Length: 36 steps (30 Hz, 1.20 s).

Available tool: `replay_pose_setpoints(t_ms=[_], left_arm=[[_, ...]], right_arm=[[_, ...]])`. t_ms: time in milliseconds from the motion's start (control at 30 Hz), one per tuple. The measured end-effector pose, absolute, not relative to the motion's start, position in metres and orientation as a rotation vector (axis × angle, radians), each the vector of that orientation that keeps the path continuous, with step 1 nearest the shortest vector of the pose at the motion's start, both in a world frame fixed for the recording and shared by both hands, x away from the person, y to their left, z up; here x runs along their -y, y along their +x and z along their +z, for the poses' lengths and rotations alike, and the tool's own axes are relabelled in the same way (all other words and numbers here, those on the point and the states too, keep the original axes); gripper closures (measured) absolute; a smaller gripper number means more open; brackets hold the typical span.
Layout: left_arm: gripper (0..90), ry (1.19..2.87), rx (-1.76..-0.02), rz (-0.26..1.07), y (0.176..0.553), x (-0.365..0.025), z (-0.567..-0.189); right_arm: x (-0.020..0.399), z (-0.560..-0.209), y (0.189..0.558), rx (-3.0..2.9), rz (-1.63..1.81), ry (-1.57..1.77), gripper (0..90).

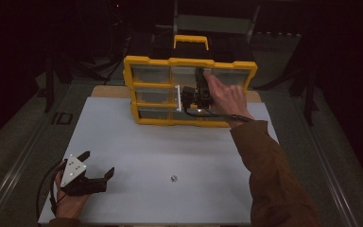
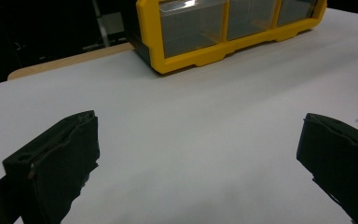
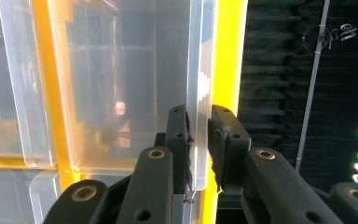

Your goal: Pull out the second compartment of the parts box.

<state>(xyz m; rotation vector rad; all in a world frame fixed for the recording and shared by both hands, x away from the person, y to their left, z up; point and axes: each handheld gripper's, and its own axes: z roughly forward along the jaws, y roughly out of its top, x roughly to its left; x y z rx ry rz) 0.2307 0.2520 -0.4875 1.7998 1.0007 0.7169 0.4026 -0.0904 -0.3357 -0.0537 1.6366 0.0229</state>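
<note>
The right gripper [image 3: 198,140] is clamping the drawer lip [image 3: 199,93]; it should be pulling straight outward. The left gripper [image 2: 191,154] is idling wide open, holding nothing.

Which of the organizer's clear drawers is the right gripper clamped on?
A top-row drawer near the middle of the organizer: the right gripper pinches its clear front lip; the other drawers are untouched.

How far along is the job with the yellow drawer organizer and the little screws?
Done: right gripper has clamped the clear plastic drawer's lip in the yellow organizer. In hand: that drawer looks unopened. Left: small metal screws lie loose on the white table; left gripper is open.
</note>
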Motion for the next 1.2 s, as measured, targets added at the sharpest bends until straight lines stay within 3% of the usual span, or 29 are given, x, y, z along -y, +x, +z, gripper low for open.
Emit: replay_pose_setpoints(t_ms=[1200], left_arm=[[0.0, 1.799, -1.000, 0.723, 0.230, -0.252, -0.487]], right_arm=[[0.092, -0.335, 0.376, -1.656, 0.029, -0.076, 78.1]])
